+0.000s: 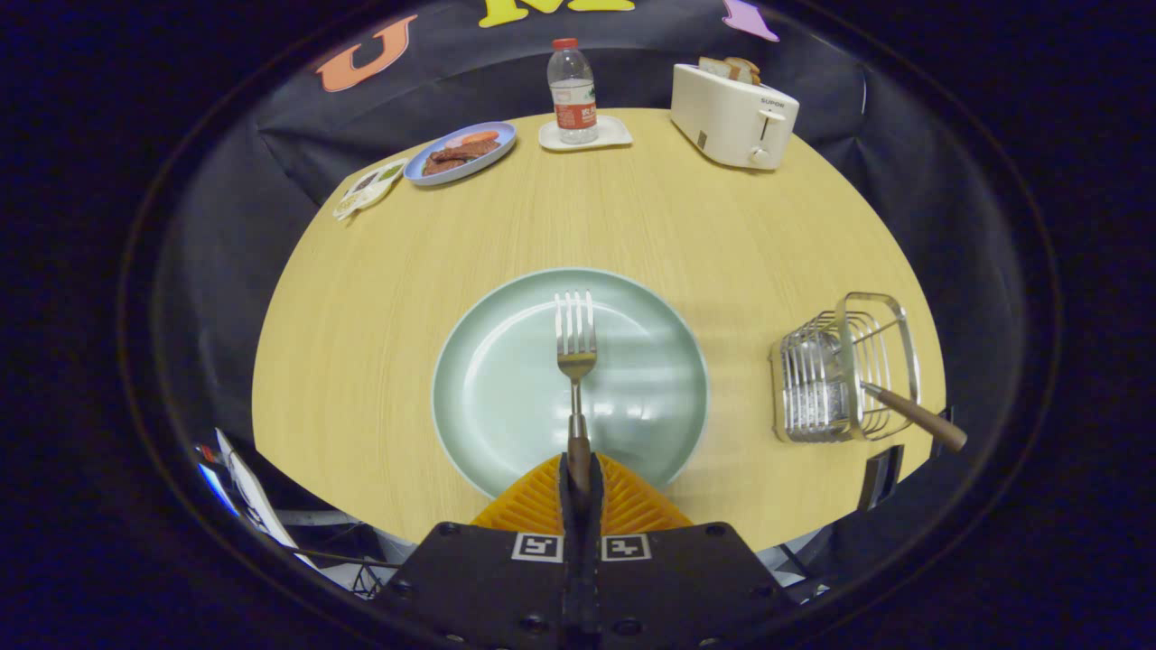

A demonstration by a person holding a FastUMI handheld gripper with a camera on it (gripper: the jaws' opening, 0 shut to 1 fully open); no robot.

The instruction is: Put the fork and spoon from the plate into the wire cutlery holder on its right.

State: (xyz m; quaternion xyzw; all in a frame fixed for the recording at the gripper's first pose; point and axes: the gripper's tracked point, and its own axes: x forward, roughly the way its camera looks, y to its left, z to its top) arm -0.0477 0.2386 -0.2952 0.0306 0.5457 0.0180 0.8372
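Fork held above the plate, holder off to the right

On the table (pixel 406 298), the wire cutlery holder (pixel 844 370) sits right of the plate (pixel 506 379); the claw (pixel 579 478) pinches the fork (pixel 575 348) by its handle, tines pointing straight ahead.

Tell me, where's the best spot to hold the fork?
By its handle, from the near end. The fork lies straight ahead over the plate, prongs pointing away, and its thick handle end sits clamped between the gripper fingers. That keeps the prongs free to drop into the wire holder on the right.
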